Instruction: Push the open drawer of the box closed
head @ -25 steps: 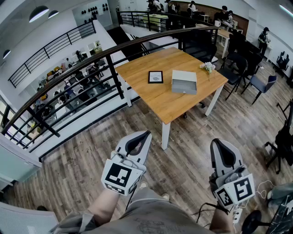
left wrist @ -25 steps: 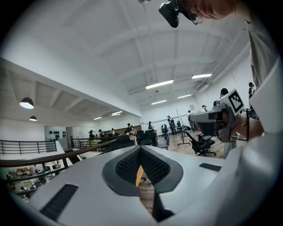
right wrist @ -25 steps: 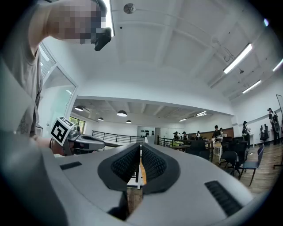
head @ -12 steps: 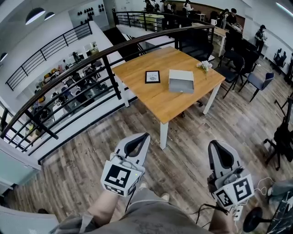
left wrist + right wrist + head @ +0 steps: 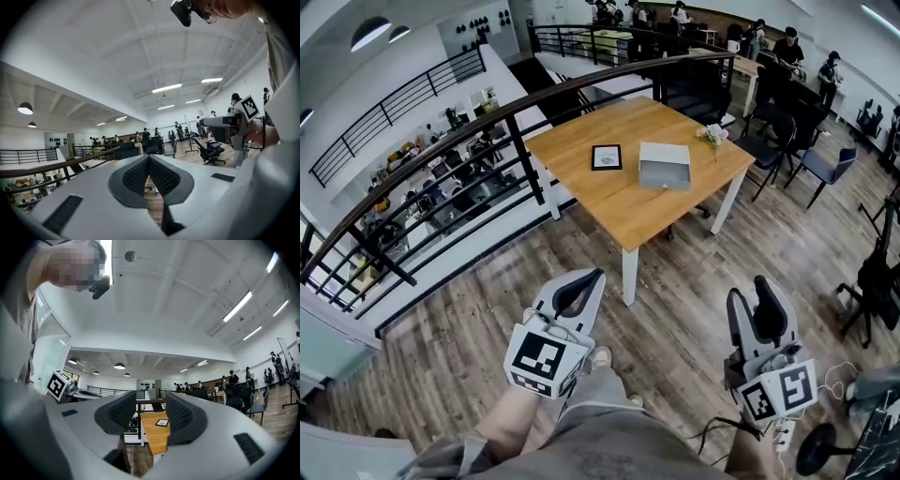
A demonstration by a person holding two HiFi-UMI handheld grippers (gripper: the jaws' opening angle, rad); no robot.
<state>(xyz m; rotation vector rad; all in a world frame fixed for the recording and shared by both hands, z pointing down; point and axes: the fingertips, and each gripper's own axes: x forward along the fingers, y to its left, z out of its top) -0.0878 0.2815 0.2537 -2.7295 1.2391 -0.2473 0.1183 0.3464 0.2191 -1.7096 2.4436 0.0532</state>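
- Low at the head view's right, the grey right gripper point(image 5: 757, 295) now shows a gap where its jaws met a second ago. They are opening, with nothing between them.
- Grey left gripper point(image 5: 596, 277): jaws together as before, empty.
- Pale grey rectangular box point(image 5: 664, 165) sits toward the far right edge of the light wooden table point(image 5: 619, 211), well apart from both grippers. Its drawer seems to jut toward the near edge.

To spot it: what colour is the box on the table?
The box is light grey, clearest in head view.
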